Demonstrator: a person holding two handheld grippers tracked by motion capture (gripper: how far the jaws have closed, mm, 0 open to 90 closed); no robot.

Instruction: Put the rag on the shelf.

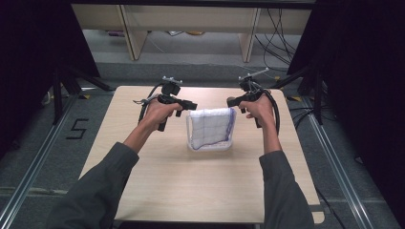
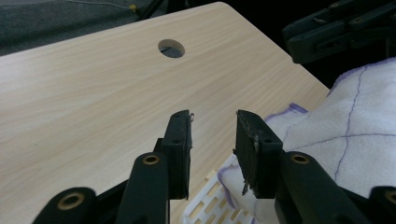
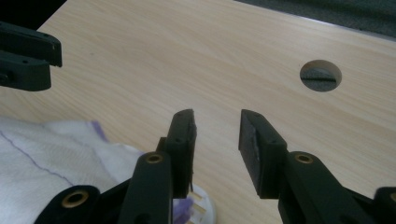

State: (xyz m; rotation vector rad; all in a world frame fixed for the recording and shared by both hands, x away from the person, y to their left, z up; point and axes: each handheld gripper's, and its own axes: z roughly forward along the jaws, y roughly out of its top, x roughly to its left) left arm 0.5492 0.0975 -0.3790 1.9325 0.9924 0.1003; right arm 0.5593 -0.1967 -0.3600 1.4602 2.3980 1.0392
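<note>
You hold both tools raised above the far half of the pale wood-grain table (image 1: 157, 191), one at each side of a white cloth with thin purple grid lines (image 1: 212, 126) that is heaped over a white slotted plastic basket (image 1: 210, 147). The cloth mounds above the basket's rim, so I judge you have set the tools at its two upper corners because those are the easiest places to pinch it.

Your left gripper (image 2: 214, 140) has its jaws parted by a moderate gap and holds nothing; bare tabletop shows between them. In the left gripper view the cloth (image 2: 345, 135) lies just beside the outer face of one jaw and below it, close to that jaw but not between the two, and the basket's slotted wall (image 2: 212, 200) shows under the jaws. A round hole in the tabletop (image 2: 171, 48) lies well beyond.

Your right gripper (image 3: 217, 142) is likewise open about as wide and empty. In the right gripper view the cloth (image 3: 51, 154) sits low at the side nearest your other tool, beside the jaw and not between the two, with the basket's rim (image 3: 201, 201) peeping out beneath.

Neither tool has hold of the cloth yet; each would need to come inward and down to close on an edge.
</note>
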